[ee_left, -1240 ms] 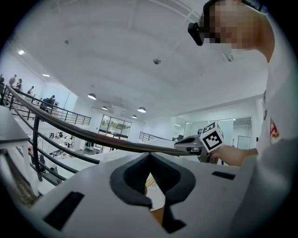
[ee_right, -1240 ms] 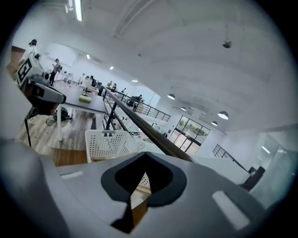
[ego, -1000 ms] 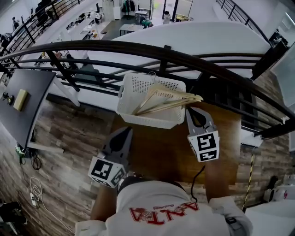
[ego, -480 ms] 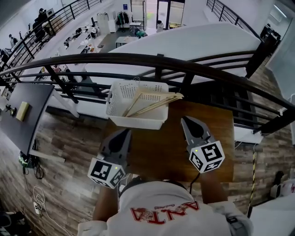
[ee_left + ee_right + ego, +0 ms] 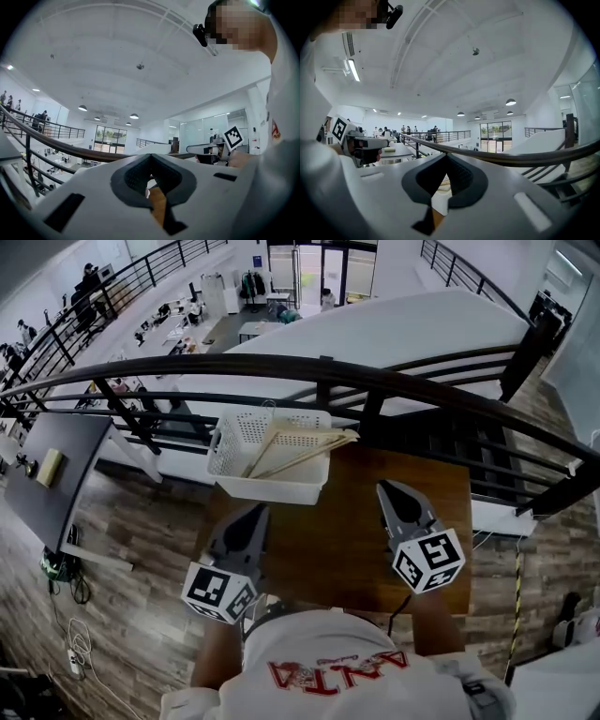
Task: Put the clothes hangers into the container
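A white perforated basket (image 5: 267, 486) stands at the far left corner of the brown table (image 5: 356, 540). Pale wooden clothes hangers (image 5: 298, 444) lie in it, their ends poking over its right rim. My left gripper (image 5: 255, 511) is shut and empty, just short of the basket's near wall. My right gripper (image 5: 386, 489) is also shut and empty, to the right of the basket and apart from it. In the left gripper view the left gripper (image 5: 151, 157) has its jaws meeting at the tip. In the right gripper view the right gripper (image 5: 446, 157) has its jaws closed too, and a bit of the basket (image 5: 440, 199) shows through the gap.
A black railing with a curved dark handrail (image 5: 319, 367) runs right behind the table, with a drop to a lower floor beyond it. A dark desk (image 5: 47, 474) stands at the left. Cables (image 5: 70, 634) lie on the wooden floor at the lower left.
Both grippers have drawn back from the basket toward the person. The right gripper, earlier at the hangers' ends by the basket's rim, now sits away from it and has rolled.
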Available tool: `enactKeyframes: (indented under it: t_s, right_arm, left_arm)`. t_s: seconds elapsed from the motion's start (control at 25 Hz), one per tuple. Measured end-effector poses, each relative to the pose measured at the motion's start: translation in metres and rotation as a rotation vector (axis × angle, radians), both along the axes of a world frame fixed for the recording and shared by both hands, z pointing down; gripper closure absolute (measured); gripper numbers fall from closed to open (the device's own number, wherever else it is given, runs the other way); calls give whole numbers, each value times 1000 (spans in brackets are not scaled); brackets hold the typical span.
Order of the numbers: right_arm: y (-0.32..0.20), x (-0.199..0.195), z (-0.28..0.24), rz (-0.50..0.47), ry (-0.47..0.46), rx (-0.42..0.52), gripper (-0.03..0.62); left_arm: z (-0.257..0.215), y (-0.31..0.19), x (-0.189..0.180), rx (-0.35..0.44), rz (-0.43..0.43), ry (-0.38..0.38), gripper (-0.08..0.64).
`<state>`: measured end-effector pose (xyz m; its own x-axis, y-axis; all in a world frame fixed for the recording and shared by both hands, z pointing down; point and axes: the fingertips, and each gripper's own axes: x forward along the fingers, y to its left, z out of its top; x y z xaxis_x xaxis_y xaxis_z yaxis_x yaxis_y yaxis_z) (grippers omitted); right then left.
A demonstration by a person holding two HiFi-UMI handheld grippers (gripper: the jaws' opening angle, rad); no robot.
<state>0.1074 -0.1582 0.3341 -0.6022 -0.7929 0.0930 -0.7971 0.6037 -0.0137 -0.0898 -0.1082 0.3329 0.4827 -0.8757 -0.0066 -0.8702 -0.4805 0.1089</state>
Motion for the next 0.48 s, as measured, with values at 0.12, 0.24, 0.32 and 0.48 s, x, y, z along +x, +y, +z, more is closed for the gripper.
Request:
enactKeyframes:
  t_s: [0.12, 0.24, 0.32, 0.48]
  right_arm:
    - [1, -1, 2, -13, 2, -1, 591]
    - [1, -1, 2, -25, -7, -2, 591]
    - [0, -1, 2, -28, -15, -3, 591]
    - [-4, -4, 4, -43, -14, -5, 591]
  left_arm:
    - [-1, 3, 2, -1, -5, -7, 552]
    - [-3, 5, 4, 11, -4, -13, 552]
    - [-5, 4, 4, 16, -5, -16, 552]
    - [-5, 4, 2, 11, -16, -16, 552]
